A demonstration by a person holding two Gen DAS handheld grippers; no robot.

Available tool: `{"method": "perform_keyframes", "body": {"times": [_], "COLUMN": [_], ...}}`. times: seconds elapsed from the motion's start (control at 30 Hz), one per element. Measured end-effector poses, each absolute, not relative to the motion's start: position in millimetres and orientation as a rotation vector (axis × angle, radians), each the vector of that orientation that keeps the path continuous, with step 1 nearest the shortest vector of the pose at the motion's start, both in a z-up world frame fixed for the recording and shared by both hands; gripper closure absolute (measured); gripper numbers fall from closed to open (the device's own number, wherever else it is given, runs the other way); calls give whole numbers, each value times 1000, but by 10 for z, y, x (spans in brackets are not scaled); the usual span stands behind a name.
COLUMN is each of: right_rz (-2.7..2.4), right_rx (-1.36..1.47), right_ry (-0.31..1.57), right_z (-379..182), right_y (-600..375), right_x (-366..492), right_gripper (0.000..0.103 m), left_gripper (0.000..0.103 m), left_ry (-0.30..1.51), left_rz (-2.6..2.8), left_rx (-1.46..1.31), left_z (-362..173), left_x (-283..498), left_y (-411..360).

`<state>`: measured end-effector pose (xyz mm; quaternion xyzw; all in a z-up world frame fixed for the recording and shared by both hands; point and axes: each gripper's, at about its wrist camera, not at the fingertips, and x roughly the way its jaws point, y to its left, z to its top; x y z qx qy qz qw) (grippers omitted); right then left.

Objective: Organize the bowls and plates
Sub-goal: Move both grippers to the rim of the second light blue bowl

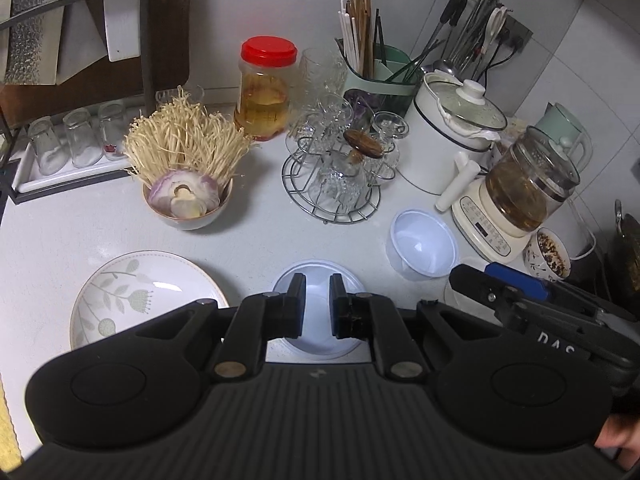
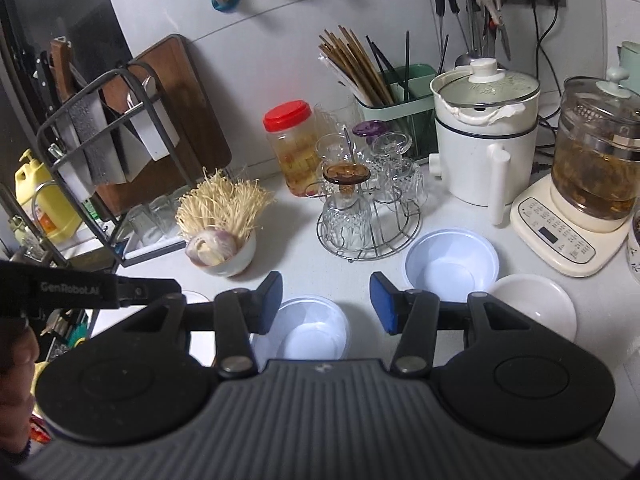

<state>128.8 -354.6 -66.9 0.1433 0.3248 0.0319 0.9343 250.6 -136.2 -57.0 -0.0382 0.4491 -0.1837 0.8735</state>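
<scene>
Left tongs (image 1: 317, 294) are hanging narrow and empty over a plastic bowl (image 1: 320, 346) sitting on the bench (image 1: 248, 236) — right tongs (image 2: 325, 300) are gaping wide, gripping nothing, beside a second bowl (image 2: 452, 266)

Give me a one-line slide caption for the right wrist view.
Open right hand-held gripper above a clear plastic bowl on a cluttered white kitchen counter.

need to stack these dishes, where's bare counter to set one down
Bare counter lies between the floral plate, the mushroom bowl and the glass rack. The right side is crowded: clear bowl, white dish, kettle base.
</scene>
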Motion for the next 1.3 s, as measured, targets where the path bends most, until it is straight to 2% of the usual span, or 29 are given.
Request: {"method": "perform_keyframes", "body": {"times": [0.97,1.3], "right_rz": [-174,-280], "right_rx": [310,334], "right_ry": [581,581], "right_z": [-229,-236], "right_y": [-3121,-2989], "right_x": [738,524], "right_gripper": [52,52], "left_gripper": [90,90], "left_ry": [886,890], "left_rz": [-620,-738], "left_rx": [-65,-40], "left_z": [-374,-429], "left_x": [2465,2397], "left_y": [-1104,-1093]}}
